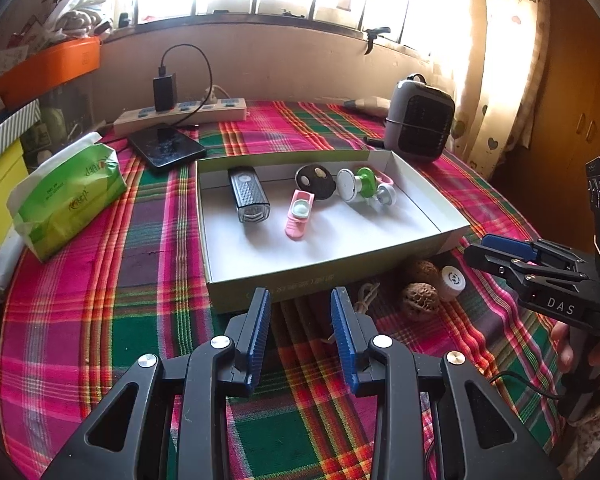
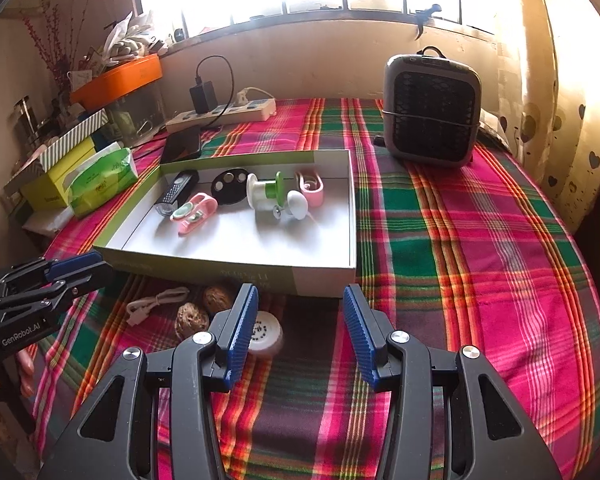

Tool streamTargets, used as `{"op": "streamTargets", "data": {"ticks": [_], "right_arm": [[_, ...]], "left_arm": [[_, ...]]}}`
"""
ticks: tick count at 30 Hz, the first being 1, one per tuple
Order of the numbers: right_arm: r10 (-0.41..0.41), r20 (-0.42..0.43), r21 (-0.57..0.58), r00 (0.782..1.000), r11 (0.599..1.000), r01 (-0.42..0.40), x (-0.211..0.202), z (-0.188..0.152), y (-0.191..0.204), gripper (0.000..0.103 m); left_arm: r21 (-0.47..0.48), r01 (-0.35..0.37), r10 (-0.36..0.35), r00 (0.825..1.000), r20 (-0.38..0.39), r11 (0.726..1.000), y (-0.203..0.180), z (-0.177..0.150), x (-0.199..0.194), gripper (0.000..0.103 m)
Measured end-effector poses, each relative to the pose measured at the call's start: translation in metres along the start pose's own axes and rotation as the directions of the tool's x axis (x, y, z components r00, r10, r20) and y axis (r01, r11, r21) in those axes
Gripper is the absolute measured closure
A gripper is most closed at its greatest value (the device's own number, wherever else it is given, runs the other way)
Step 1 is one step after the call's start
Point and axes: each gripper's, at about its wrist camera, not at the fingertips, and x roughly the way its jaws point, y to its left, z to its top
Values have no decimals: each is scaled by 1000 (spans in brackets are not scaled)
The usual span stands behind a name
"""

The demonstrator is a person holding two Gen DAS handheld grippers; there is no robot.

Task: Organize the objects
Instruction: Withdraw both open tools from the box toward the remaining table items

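A shallow white box (image 1: 420,184) (image 2: 352,216) on the plaid table holds a black bike light (image 1: 249,196) (image 2: 176,192), a pink clip (image 1: 299,214) (image 2: 194,212), a black oval disc (image 1: 315,181) (image 2: 229,185), a green-and-white reel (image 1: 358,186) (image 2: 266,192) and a second pink clip (image 2: 312,189). In front of the box lie two walnuts (image 1: 419,300) (image 2: 191,320), a small white cap (image 1: 453,280) (image 2: 265,334) and a white cable (image 2: 156,304) (image 1: 366,294). My left gripper (image 1: 300,300) is open and empty before the box. My right gripper (image 2: 300,296) is open and empty, the cap beside its left finger.
A grey fan heater (image 1: 418,122) (image 2: 432,116) stands at the back right. A green tissue pack (image 1: 70,196) (image 2: 100,182), a phone (image 1: 166,148), a power strip with charger (image 1: 180,114) (image 2: 224,110) and stacked boxes (image 1: 0,168) fill the left side.
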Motion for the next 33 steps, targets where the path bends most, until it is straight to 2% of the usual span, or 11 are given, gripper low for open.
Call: {"op": "streamTargets", "data": {"ticks": [11,13,25,33], "right_arm": [[14,-31,12,999,1000,-14,3,-12,-2,57],[27,-36,8,999,1000,-26,4,-12,0,57],[48,-67,-40,997,998,-51,15,-11,13,57],[35,-95,-71,995,997,-42,24,-13,18,57]], "left_arm": [[20,64,-63,997,-50,998,-9,-6,13,72],[31,72,-70,996,-64,997,-12,-6,17,68],[93,77,-67,992,-105,993,-26,-3,33,67],[83,71,-61,991,-117,994,-25,-2,40,67]]}}
